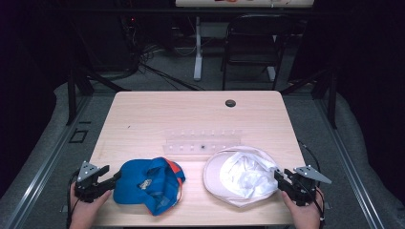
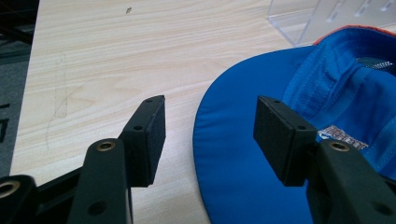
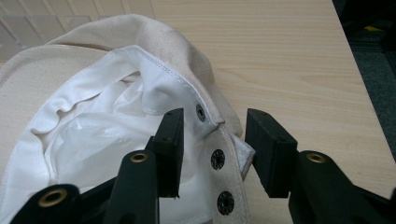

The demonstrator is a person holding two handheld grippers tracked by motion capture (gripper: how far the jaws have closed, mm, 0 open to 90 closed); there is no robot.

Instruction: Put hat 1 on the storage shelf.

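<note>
A pale wooden table (image 1: 157, 119) takes up the middle of the room, with a dark round hole (image 1: 230, 103) near its far edge and a black chair (image 1: 253, 43) standing on the floor beyond it. Two caps lie upside down along the near edge, well apart from each other. The white cap (image 1: 239, 174) sits on the right, its cream outside curling up around a crumpled white lining, and its back strap (image 3: 219, 154) with dark snap buttons faces the person. The blue cap (image 1: 148, 183) sits on the left, its brim (image 2: 233, 154) pointing toward the person's left hand (image 1: 83, 210) and an orange edge showing at its far side. Between and just behind the caps rests a clear plastic stand (image 1: 203, 142), low and flat on the table.

The right gripper (image 1: 282, 180) comes in at the white cap's near right rim. Its jaws stand apart on either side of the strap, one inside the cap and one outside, with gaps visible, so nothing is clamped. The left gripper (image 1: 114, 179) reaches the blue cap's brim edge. Its jaws are spread wide, one over bare table and the other over the brim; they grasp nothing.
</note>
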